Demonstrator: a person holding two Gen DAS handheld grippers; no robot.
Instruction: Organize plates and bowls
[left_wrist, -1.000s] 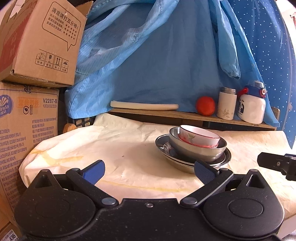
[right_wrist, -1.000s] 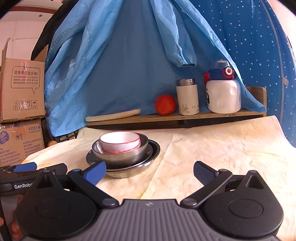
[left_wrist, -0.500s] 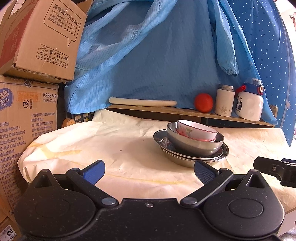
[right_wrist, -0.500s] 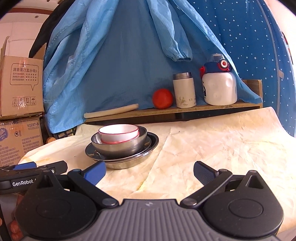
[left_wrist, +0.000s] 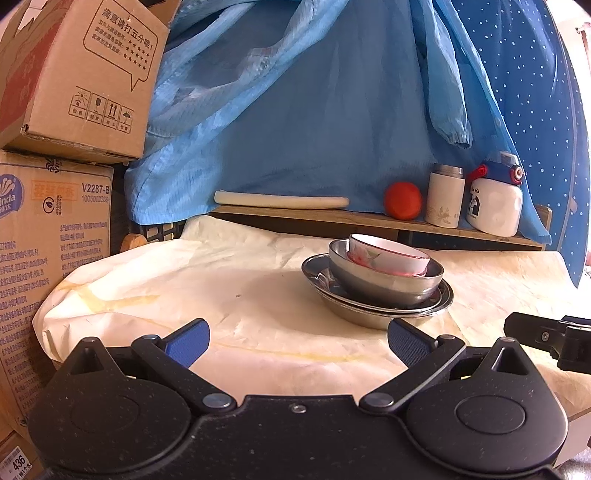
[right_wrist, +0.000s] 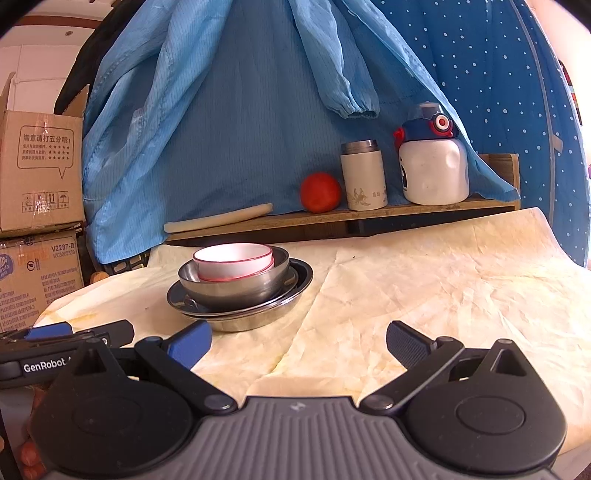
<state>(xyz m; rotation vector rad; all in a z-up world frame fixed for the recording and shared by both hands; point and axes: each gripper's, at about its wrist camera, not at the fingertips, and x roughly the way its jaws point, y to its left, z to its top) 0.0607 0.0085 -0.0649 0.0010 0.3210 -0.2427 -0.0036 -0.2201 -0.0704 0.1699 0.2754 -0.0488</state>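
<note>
Nesting at mid-table on creased cream cloth (left_wrist: 240, 280): glossy white ceramic bowl (left_wrist: 388, 254), red-rimmed, sitting inside a rounded brushed-steel bowl (left_wrist: 384, 284), resting on shallow steel plates (left_wrist: 373, 314). Hovering near the table's front edge, well short of the stack: left gripper (left_wrist: 297, 336) and right gripper (right_wrist: 298, 341), blue ribbed pads gaping wide, gripping nothing.

I count one stack (right_wrist: 240, 288) on my table — one white bowl (right_wrist: 232, 261), one steel bowl (right_wrist: 236, 286), and what looks like two steel plates (right_wrist: 255, 314) under it. On the shelf: one tomato (right_wrist: 320, 192), two flasks (right_wrist: 364, 175) and one rolling pin (right_wrist: 218, 218). Two cardboard boxes (left_wrist: 74, 74) — stacked at left.
</note>
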